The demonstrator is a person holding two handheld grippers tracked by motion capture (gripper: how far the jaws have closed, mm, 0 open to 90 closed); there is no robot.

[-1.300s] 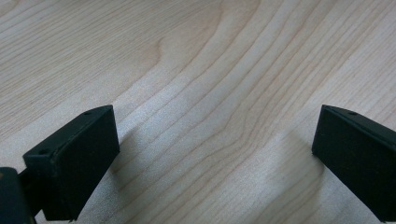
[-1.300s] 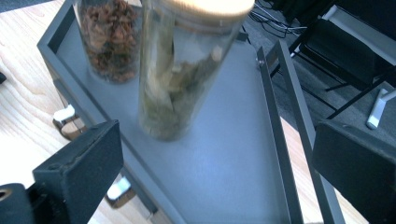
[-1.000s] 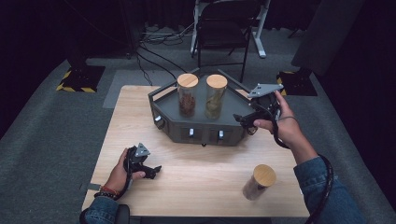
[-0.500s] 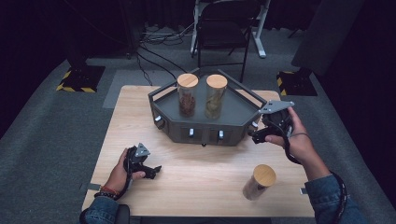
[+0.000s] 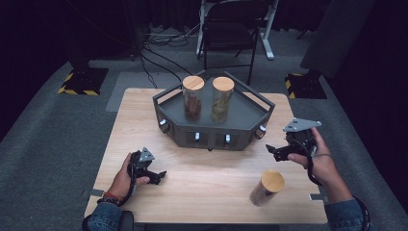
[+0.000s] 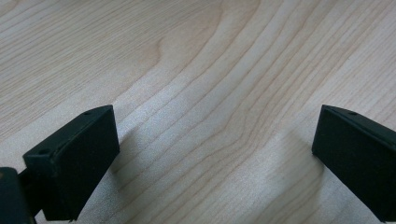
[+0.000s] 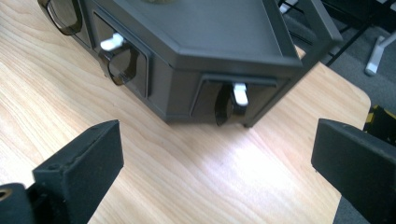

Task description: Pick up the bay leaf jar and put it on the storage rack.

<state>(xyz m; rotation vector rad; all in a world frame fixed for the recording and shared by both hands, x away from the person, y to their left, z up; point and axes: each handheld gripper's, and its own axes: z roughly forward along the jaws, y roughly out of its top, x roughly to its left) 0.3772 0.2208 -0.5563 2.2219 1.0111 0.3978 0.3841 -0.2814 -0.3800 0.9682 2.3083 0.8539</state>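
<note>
A dark grey angular rack [image 5: 250, 114] stands at the back middle of the wooden table [image 5: 207, 178]. Two wooden-lidded glass jars stand on it: the left jar [image 5: 193, 97] holds dark contents, the right jar [image 5: 223, 99] paler ones. A third lidded jar [image 5: 267, 188] stands on the table at the front right. My right gripper [image 5: 272, 151] hovers open just right of the rack, above the third jar; its view shows the rack's corner [image 7: 224, 56] with white latches [image 7: 240, 94]. My left gripper [image 5: 159, 176] rests open at the front left over bare wood [image 6: 210, 102].
A black chair [image 5: 230, 33] and cables lie on the grey floor behind the table. Yellow-black striped bases [image 5: 82, 79] sit at both back corners. The table's right edge [image 5: 308, 192] is close to my right hand.
My right gripper has drawn back from the rack's right rear corner, toward the front right and lower, empty. The left gripper has stayed still.
</note>
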